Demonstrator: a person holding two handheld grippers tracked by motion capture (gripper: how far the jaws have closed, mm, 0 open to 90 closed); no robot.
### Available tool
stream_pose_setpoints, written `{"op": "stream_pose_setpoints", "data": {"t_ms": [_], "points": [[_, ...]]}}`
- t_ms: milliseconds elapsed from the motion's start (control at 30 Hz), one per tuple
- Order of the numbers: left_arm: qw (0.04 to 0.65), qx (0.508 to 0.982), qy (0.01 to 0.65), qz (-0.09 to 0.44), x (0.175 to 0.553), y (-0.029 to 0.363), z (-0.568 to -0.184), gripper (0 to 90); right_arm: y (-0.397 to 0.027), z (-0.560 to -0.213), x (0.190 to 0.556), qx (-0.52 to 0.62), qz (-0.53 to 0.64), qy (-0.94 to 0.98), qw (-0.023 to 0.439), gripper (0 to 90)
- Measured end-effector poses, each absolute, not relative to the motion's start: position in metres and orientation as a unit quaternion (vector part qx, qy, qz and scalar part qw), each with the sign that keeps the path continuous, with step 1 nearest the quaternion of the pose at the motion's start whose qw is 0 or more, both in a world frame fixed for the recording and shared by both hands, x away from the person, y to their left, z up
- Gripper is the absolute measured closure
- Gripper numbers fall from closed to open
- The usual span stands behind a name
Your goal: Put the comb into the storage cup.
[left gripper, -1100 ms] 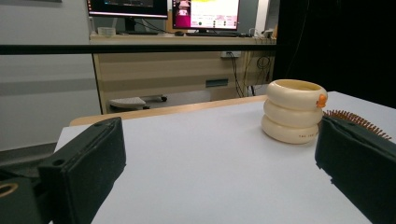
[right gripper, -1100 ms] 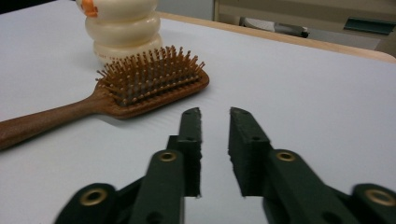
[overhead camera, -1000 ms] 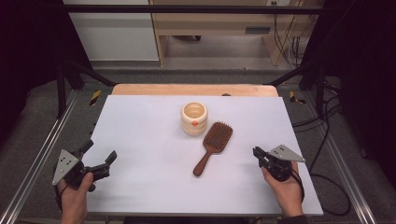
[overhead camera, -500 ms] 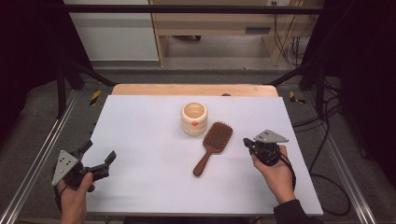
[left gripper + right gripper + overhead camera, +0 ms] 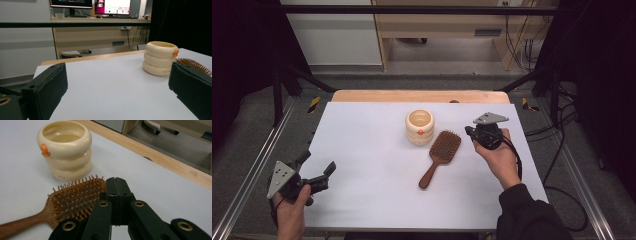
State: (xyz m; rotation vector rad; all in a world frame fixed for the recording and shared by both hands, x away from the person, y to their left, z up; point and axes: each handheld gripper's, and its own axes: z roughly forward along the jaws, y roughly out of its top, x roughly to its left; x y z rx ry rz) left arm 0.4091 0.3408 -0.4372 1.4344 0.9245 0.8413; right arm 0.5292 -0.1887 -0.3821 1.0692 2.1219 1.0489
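A wooden paddle hairbrush [image 5: 441, 155] lies bristles up in the middle of the white table, its handle pointing toward the near edge. Just behind it stands a cream ringed cup [image 5: 419, 126] with a small orange knob. My right gripper [image 5: 469, 131] hovers just right of the brush head, jaws pressed together with nothing between them; in the right gripper view its tips [image 5: 117, 183] sit over the brush [image 5: 75, 198], with the cup [image 5: 65, 149] beyond. My left gripper [image 5: 318, 170] rests at the near left corner, jaws wide apart and empty. Its view shows the cup [image 5: 160, 58] far off.
The white table top [image 5: 372, 145] has a wooden strip [image 5: 417, 96] along its far edge. Metal frame rails [image 5: 252, 170] run down both sides. A cable trails from the right gripper past the table's right edge. Desks and monitors [image 5: 112, 6] stand beyond.
My right gripper has risen and moved away from the near right edge toward the brush head. The left gripper, the brush and the cup have stayed where they were.
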Motion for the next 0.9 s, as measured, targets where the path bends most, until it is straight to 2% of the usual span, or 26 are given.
{"op": "stream_pose_setpoints", "data": {"t_ms": [233, 500, 900], "points": [[0.581, 0.613, 0.398, 0.359, 0.409, 0.341, -0.437, 2.3, -0.180, -0.386, 0.557, 0.404, 0.380, 0.791, 0.258, 90.0], [0.581, 0.612, 0.399, 0.359, 0.410, 0.342, -0.438, 2.4, -0.171, -0.409, 0.585, 0.419, 0.372, 0.793, 0.241, 90.0], [0.581, 0.612, 0.401, 0.358, 0.410, 0.341, -0.438, 2.5, -0.160, -0.441, 0.606, 0.426, 0.346, 0.803, 0.231, 90.0]]}}
